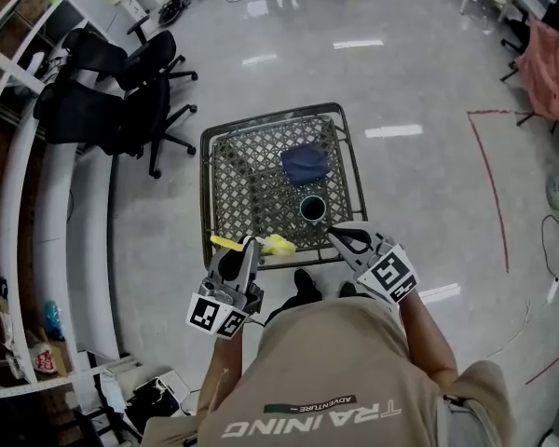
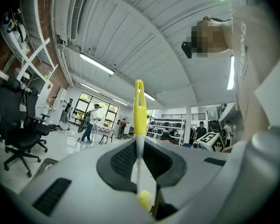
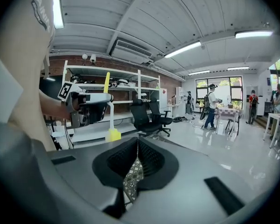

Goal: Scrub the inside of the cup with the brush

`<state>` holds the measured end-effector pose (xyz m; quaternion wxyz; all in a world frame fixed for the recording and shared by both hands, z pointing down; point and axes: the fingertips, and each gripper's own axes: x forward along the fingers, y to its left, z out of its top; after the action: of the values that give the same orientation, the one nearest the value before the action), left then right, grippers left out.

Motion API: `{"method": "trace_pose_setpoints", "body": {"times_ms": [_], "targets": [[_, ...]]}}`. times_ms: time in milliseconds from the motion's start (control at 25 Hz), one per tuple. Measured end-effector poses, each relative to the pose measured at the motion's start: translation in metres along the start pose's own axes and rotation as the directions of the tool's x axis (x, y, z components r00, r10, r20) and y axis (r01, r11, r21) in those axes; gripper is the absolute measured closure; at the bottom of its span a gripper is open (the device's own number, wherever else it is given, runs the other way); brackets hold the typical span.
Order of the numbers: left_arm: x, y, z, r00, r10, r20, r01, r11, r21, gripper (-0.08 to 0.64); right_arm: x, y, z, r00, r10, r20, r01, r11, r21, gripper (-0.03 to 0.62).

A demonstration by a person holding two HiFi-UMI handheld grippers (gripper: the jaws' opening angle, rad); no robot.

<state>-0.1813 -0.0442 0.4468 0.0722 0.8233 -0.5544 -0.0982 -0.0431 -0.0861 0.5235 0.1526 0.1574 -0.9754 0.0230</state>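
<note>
- The left gripper (image 1: 245, 250) is held level in front of the person's waist. Its fingers are clamped on the brush (image 1: 281, 245), which lies crosswise above the near edge of the surface (image 1: 242, 184).
- The right gripper (image 1: 341, 237) tilts slightly downward beside it, with its fingers pressed together and nothing between them.
- The cup (image 1: 312, 209) stands upright at the front right of the surface, mouth up and dark inside. It is near the right gripper's tip but apart from it.
- A dark blue cloth (image 1: 305, 163) lies bunched just behind the cup.
- The brush is yellow with a thin white stem, and the surface is an open metal lattice in a dark frame.
</note>
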Motion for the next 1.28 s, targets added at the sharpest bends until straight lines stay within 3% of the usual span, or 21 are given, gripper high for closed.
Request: {"method": "trace_pose_setpoints", "body": {"times_ms": [400,680,1280], "targets": [[0.019,0.053,-0.003,0.991,-0.129,-0.015,0.129,0.991,-0.049,0.517,0.029,-0.016,0.009,0.989,-0.141,-0.034,0.142,0.99,0.024,0.574],[0.019,0.073,-0.006,0.99,-0.142,-0.011,0.141,0.986,-0.091,0.517,0.032,-0.017,0.01,0.979,-0.191,-0.073,0.192,0.981,0.007,0.574],[0.026,0.064,0.014,0.995,-0.096,-0.011,0.095,0.995,-0.038,0.517,0.053,-0.043,0.014,0.992,-0.123,-0.019,0.123,0.992,-0.003,0.574]]}}
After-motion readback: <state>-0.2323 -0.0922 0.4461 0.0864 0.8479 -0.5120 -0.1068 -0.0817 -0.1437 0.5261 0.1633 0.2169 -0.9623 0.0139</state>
